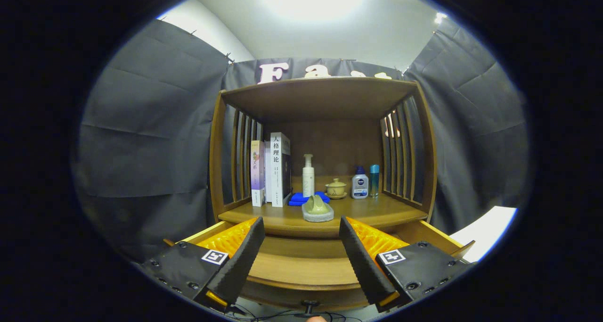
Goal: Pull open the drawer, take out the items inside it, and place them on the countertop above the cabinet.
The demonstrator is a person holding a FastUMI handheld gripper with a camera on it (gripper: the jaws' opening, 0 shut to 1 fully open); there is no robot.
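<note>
A staged recording booth, seemingly: dark cloth walls (150,138) surround a wooden cabinet (320,171) with books (273,171) and toiletries.

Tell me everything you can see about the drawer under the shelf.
The drawer is brown wood, like the cabinet, and stands pulled out toward the camera below the countertop. Its curved front rail carries a small dark knob at the middle. The open gripper hangs over it, fingers spread apart, touching nothing visible. The inside shows bare wood between the fingers; the rest is hidden behind them.
</note>
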